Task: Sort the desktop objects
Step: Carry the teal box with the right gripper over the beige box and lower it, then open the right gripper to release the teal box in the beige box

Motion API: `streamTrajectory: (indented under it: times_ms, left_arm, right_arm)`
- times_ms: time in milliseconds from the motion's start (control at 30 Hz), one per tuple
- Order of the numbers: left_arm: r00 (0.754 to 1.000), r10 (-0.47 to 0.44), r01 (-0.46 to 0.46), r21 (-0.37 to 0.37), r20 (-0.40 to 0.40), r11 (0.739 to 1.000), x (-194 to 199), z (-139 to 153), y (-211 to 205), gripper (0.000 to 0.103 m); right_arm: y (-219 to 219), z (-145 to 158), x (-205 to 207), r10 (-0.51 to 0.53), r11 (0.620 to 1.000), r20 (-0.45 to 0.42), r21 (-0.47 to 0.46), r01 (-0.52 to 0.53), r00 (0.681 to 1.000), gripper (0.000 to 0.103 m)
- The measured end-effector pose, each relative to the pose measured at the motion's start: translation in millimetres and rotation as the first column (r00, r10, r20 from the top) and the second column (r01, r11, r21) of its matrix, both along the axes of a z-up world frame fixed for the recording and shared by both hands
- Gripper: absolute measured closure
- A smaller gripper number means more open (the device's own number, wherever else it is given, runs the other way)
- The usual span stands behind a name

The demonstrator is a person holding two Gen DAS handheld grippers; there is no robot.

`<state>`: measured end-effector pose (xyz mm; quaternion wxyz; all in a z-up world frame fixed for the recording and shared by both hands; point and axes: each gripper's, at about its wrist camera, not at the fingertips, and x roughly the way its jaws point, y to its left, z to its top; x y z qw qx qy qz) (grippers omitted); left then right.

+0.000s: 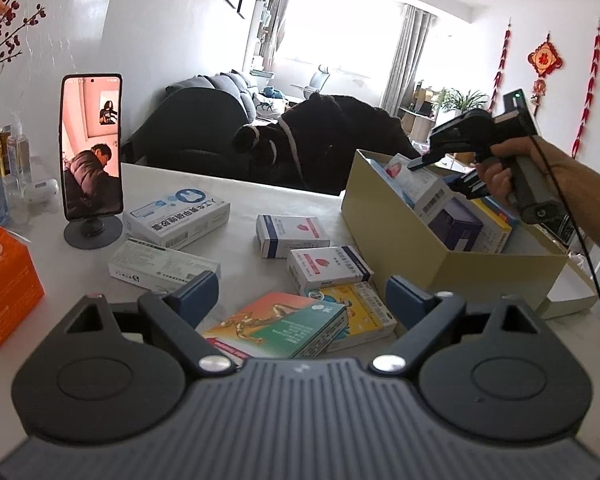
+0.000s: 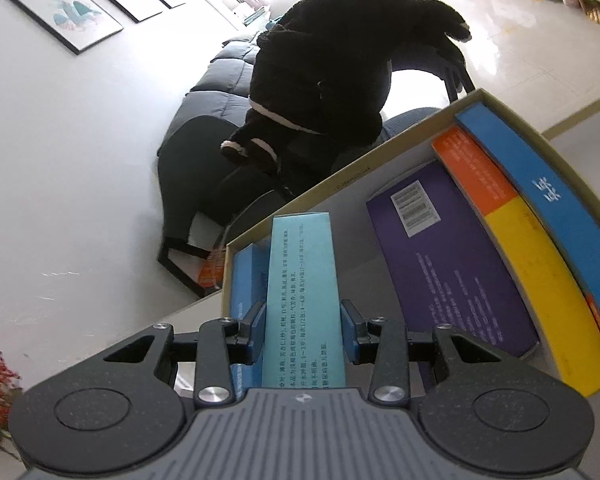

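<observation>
Right gripper [image 2: 303, 332], lower centre of its view: fingers pinch a pale-blue cardboard medicine box [image 2: 303, 292] printed with small black Chinese text, held over the open beige cardboard storage box [image 2: 496, 98] beside a purple barcoded carton [image 2: 452, 264]. Left gripper [image 1: 296, 294]: fingers spread, empty, above loose medicine boxes on the white desk [image 1: 240, 196].

Place: home living room.
Seating: grey sofa [image 1: 224, 92] beyond the table's far edge.
Walls: framed pictures [image 2: 64, 12]; red festive hangings [image 1: 545, 60].
Window: curtains [image 1: 410, 52].
Table [image 1: 236, 188]: phone on stand [image 1: 92, 148], left edge.
</observation>
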<state>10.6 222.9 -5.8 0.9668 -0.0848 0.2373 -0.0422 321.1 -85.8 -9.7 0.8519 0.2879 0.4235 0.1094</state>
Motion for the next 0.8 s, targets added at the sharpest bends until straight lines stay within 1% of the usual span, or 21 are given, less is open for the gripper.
streamTrajectory:
  times_ms: [167, 233, 300, 333, 367, 467, 633, 800]
  left_arm:
    - [1.000, 0.002, -0.002, 0.001, -0.006, 1.000, 1, -1, 1, 0.011]
    - [1.000, 0.003, -0.003, 0.001, -0.007, 1.000, 1, -1, 1, 0.011]
    - [1.000, 0.003, -0.003, 0.001, -0.009, 1.000, 1, -2, 1, 0.011]
    - [1.000, 0.004, -0.004, 0.001, -0.010, 1.000, 2, -2, 1, 0.011]
    - [1.000, 0.004, -0.004, 0.001, -0.011, 1.000, 2, -2, 1, 0.011]
    - [1.000, 0.008, -0.008, 0.001, -0.011, 1.000, 1, -2, 3, 0.011]
    - [1.000, 0.019, -0.019, 0.001, -0.020, 1.000, 0, -4, 6, 0.011]
    - [1.000, 0.024, -0.024, -0.008, -0.019, 1.000, 1, -5, 8, 0.011]
  right_arm:
    - [7, -6, 8, -0.016, 1.000, -0.010, -0.022, 0.016, 1.000, 0.061]
    - [9, -9, 10, -0.021, 1.000, -0.013, -0.019, 0.021, 1.000, 0.061]
    - [10, -14, 12, -0.017, 1.000, -0.020, 0.004, 0.017, 1.000, 0.060]
    - [11, -17, 13, -0.012, 1.000, -0.029, 0.022, 0.013, 1.000, 0.065]
    - [12, -20, 15, -0.009, 0.999, -0.043, 0.040, 0.010, 0.999, 0.078]
    - [13, -29, 18, -0.021, 0.999, -0.067, 0.026, 0.022, 0.998, 0.082]
    - [8, -34, 17, -0.025, 0.998, -0.073, 0.060, 0.030, 0.997, 0.083]
    - [7, -29, 14, -0.002, 0.999, -0.066, 0.039, 0.004, 0.998, 0.080]
